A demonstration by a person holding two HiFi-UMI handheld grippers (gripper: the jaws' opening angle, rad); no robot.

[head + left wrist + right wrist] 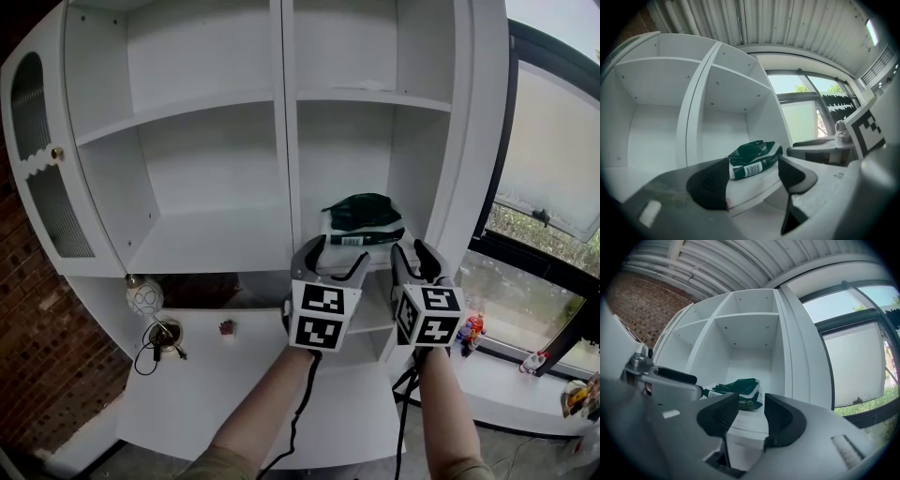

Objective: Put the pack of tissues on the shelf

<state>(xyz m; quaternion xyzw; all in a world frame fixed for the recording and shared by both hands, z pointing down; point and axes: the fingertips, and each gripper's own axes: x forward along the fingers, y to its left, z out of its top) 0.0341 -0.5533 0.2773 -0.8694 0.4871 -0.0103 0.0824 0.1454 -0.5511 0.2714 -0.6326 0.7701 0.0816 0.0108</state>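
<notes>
Left gripper (335, 258) and right gripper (414, 255) hang spread and empty; the pack of tissues (361, 220) lies on the shelf (311, 230).
Head view: pack at 12 o'clock of both grippers, in the right compartment. Left gripper view: jaws apart, pack beyond them at 12 o'clock, untouched. Right gripper view: jaws apart, pack at 11 o'clock. Placement looks done; best to draw both straight back, level, clear of the pack.

Reaching forward with left forearm (262, 412) and right forearm (441, 403), side by side, sleeves at the elbows. Holding left claw (337, 255) (752, 176) level, jaws wide apart, gripping nothing. Holding right claw (414, 253) (751, 418) just beside it, jaws parted more narrowly, pads likewise bare.
</notes>
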